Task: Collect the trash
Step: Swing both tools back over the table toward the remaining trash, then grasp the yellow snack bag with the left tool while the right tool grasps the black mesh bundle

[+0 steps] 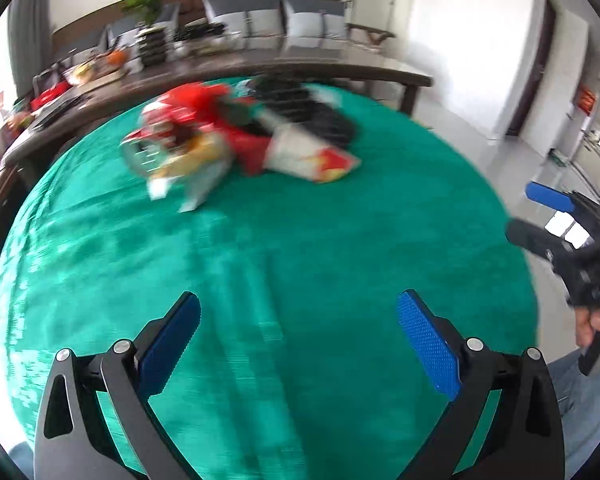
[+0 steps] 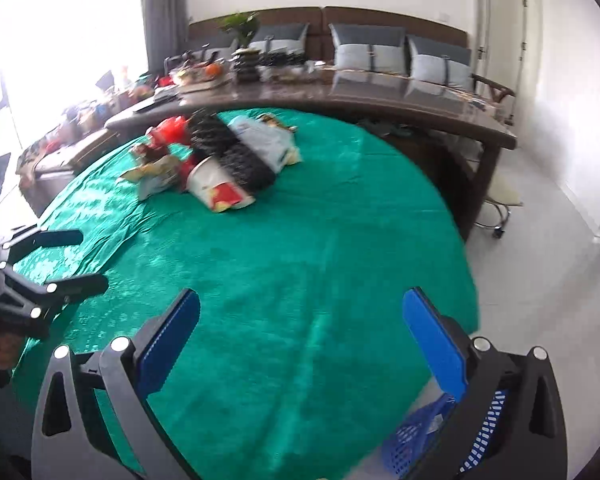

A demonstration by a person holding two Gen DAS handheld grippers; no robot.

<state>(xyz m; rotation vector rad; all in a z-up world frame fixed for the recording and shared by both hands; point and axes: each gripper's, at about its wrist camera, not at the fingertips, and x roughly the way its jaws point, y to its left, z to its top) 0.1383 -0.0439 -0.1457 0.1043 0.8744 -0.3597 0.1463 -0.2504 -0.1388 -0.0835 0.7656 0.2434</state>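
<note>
The heap of trash (image 2: 216, 156) lies uncollected on the green table (image 2: 300, 280), with both the left gripper (image 1: 298, 338) and right gripper (image 2: 300, 340) spread wide and empty, so most work seems left

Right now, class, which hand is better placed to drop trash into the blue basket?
Right. The blue basket sits on the floor just under the right tool, beside the green table; it doesn't appear in the left view.

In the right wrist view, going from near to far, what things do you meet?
Right tool, open and empty → bare green tablecloth → trash pile → long dark wooden table → sofa cushions by the wall.
</note>
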